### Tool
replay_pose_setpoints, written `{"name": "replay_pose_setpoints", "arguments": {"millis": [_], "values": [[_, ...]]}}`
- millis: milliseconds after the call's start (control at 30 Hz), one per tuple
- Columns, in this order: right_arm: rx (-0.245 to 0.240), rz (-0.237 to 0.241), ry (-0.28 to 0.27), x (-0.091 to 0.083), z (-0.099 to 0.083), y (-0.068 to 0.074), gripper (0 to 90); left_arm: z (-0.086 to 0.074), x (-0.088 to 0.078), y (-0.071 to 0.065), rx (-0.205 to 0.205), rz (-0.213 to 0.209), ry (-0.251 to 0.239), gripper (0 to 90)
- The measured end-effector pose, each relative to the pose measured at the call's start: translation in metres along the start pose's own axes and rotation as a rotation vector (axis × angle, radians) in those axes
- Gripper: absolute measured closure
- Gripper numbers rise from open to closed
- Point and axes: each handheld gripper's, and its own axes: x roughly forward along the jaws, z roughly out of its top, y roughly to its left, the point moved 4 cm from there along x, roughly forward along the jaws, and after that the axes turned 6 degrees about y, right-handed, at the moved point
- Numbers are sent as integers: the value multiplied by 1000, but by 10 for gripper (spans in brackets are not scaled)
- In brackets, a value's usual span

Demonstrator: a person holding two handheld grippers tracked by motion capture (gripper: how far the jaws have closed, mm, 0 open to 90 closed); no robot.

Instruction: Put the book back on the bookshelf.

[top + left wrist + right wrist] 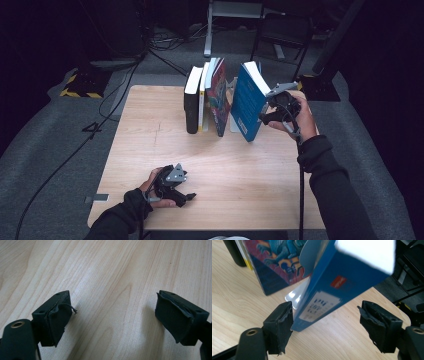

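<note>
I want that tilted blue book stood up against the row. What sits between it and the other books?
A white bookend stands in the gap between the blue book and the colourful book, near their bases. The right gripper straddles the blue book, fingers open.

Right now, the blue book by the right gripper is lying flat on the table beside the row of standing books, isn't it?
Not quite: the blue book is not lying flat. It stands tilted on its lower edge, beside the row of standing books, by the right gripper. The high view shows this.
</note>
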Motion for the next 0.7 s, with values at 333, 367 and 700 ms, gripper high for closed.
{"name": "replay_pose_setpoints", "arguments": {"millis": [333, 367, 700], "values": [[-22, -3, 14, 2, -16, 3, 267, 0, 0, 0, 1, 0, 1, 144], [-26, -2, 16, 2, -18, 4, 267, 0, 0, 0, 1, 0, 1, 144], [-58, -9, 53, 8, -42, 11, 268, 0, 0, 0, 0, 0, 0, 143]]}}
